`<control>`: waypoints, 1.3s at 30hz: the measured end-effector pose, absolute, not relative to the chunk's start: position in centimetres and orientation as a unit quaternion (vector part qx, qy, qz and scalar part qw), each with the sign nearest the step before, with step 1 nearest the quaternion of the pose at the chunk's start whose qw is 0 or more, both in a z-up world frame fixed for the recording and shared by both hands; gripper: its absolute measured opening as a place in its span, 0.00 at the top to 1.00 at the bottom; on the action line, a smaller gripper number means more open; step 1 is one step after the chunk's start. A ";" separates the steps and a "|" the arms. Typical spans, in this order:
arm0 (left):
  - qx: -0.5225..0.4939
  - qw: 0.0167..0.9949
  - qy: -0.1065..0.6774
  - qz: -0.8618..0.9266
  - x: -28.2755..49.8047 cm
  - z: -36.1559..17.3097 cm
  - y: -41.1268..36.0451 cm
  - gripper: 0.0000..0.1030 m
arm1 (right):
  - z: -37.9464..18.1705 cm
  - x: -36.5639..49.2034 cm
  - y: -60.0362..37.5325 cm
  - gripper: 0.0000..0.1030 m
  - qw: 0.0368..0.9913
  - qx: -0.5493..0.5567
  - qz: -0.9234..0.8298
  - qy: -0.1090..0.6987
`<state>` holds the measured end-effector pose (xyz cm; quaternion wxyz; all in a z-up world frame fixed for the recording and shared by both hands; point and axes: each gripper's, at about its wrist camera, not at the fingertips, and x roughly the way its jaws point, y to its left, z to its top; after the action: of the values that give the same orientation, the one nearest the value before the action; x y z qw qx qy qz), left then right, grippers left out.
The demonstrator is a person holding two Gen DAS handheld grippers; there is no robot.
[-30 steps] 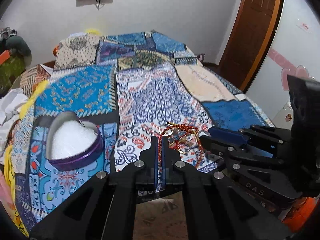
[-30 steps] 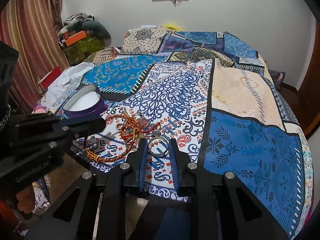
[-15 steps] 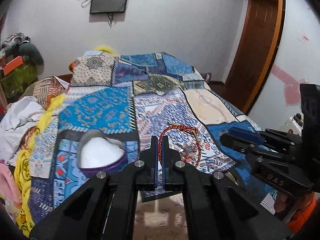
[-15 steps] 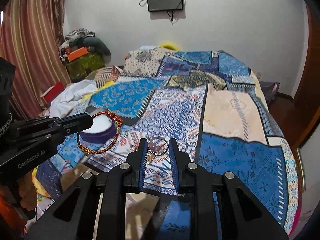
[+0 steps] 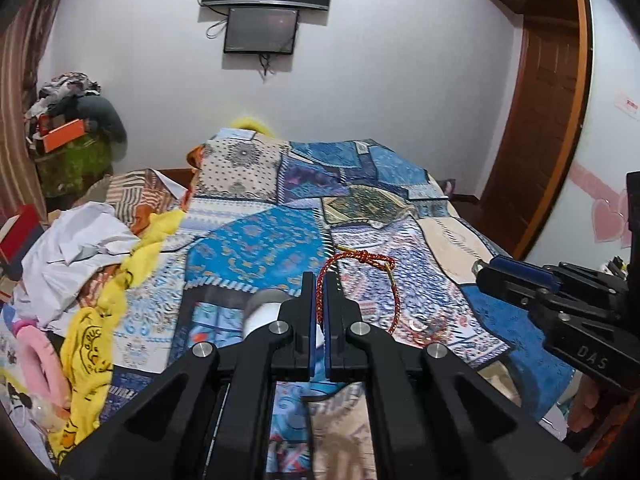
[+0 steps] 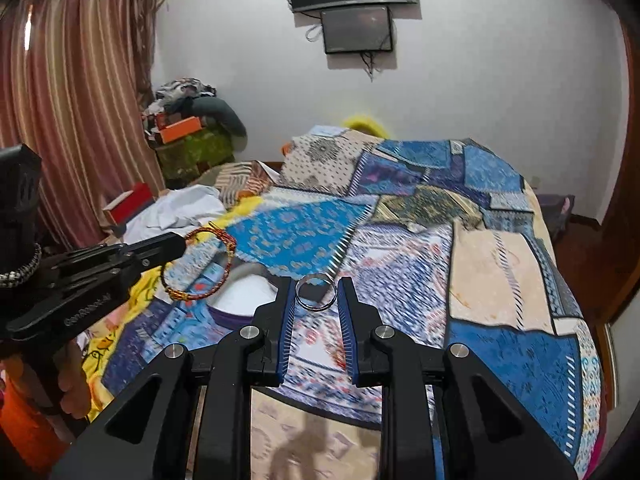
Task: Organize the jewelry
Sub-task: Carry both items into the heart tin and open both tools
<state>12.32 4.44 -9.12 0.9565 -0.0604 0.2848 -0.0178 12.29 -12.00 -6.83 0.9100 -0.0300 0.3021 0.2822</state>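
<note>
Patchwork bedspread (image 5: 256, 248) in blues and creams fills both of my wrist views, with a dark wall-mounted screen (image 5: 262, 30) above the bed's far end and a brown wooden door (image 5: 540, 128) off to the right. My left gripper (image 5: 320, 304) has its blue pads pressed together on a red-and-gold cord bracelet (image 5: 360, 276), whose loop stands up and to the right of the fingertips, off the cover. From my right wrist camera I see that same bracelet hanging from the left gripper's tip, above the bed. My right gripper (image 6: 316, 296) is clamped on a thin silver ring (image 6: 316, 293), held upright between the two pads with the hoop facing the lens. Below and left of the ring sits a box with a white inside and a purple wall (image 6: 240, 312), partly hidden by the finger; it rests on the bedspread. White cloth (image 5: 68, 248) and yellow cloth (image 5: 84, 344) are heaped along the bed's left edge.
</note>
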 end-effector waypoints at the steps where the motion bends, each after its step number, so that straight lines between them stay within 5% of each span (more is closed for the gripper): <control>1: -0.060 0.957 0.284 -0.015 12.3 -9.2 4.7 0.99 | -6.7 12.3 -11.5 0.81 0.909 -0.032 0.287 0.299; 39: -0.087 0.911 0.399 -0.049 20.3 -19.3 10.2 0.99 | -14.5 19.3 -1.3 0.81 0.824 -0.087 0.365 0.424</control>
<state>20.34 10.25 -19.33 0.9115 -0.0866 0.3991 -0.0493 19.32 -1.26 -14.45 0.8244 -0.0874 0.4240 0.3646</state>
